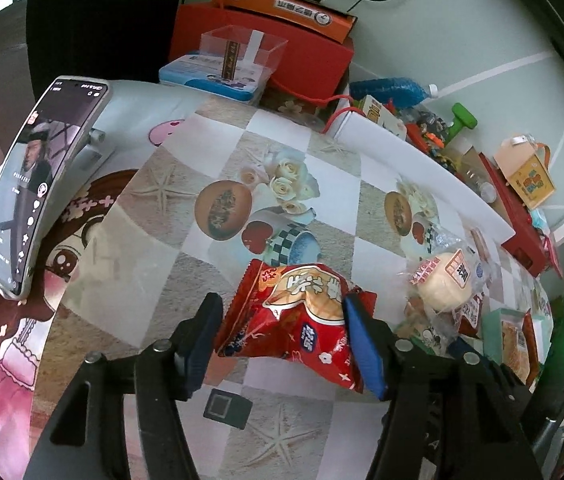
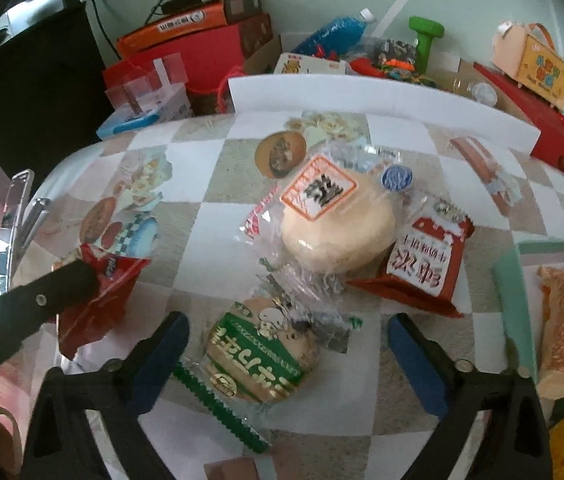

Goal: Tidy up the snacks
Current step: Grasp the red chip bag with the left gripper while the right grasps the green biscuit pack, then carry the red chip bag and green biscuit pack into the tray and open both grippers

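A red snack packet sits crumpled between the fingers of my left gripper, which is shut on it just above the checked tablecloth. The right wrist view shows one left finger lying on that red packet. My right gripper is open and straddles a round biscuit in a green-labelled clear wrapper; neither pad presses on it. Beyond it lie a pale bun in a clear wrapper and a small red-and-white packet. The bun also shows to the right in the left wrist view.
A mint-green tray holding wrapped snacks stands at the right edge. A phone on a stand is at the left. A low white board crosses the back, with red boxes, a blue bottle and clutter behind it.
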`<action>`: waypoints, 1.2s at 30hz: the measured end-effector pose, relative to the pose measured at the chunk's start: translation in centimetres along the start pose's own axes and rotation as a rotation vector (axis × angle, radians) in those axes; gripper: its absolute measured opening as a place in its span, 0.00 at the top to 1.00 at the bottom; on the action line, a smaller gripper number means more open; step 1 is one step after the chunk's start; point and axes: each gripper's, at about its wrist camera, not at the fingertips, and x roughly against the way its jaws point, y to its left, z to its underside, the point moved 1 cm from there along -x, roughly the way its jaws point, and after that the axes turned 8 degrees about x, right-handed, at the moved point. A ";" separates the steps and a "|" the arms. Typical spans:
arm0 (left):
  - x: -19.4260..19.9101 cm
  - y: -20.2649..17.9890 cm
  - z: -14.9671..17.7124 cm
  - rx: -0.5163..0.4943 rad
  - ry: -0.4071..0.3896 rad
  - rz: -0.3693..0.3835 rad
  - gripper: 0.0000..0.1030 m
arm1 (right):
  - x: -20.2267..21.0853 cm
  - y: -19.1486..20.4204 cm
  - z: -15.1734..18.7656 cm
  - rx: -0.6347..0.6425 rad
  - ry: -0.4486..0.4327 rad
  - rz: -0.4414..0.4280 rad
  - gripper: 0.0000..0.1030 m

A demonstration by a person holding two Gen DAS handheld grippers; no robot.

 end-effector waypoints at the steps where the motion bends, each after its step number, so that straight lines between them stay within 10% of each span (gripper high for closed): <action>1: -0.1 0.0 0.0 -0.005 -0.001 -0.003 0.35 | 0.1 -0.1 0.1 0.007 -0.004 0.013 0.13; 13: -2.3 -1.4 0.6 -0.057 0.005 0.021 0.31 | 1.9 -2.0 2.4 0.017 -0.015 0.032 0.42; 16: -2.5 -1.8 0.8 -0.075 0.005 0.030 0.47 | 2.3 -2.2 3.0 0.016 -0.009 0.034 0.42; 36: 1.3 -4.3 0.9 -0.160 -0.080 -0.003 0.47 | 6.7 -3.5 4.7 -0.008 -0.059 -0.002 0.50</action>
